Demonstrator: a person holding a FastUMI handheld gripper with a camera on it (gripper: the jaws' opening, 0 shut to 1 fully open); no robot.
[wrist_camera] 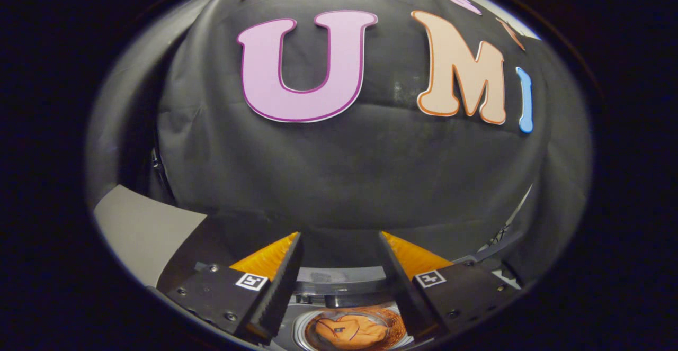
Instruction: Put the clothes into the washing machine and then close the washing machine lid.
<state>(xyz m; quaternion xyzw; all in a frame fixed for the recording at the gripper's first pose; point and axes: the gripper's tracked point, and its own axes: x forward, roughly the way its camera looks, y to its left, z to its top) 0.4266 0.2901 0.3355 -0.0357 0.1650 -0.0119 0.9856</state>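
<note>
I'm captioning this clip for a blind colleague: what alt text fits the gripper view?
The gripper is held open with nothing between its fingers, facing the booth's black cloth wall. Low between the fingers sits the washing machine, its round drum showing an orange garment already inside. A grey panel stands off to the side of one finger.

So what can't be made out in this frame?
- Washing machine: the gripper view shows just a strip of its top and the drum opening; the claw, open and holding nothing, covers both sides.
- Lid: can't tell where it sits or how far open.
- Orange clothes in the drum: cut off below, so the amount is unclear.
- Grey surface beside the machine: partly hidden, unidentifiable.
</note>
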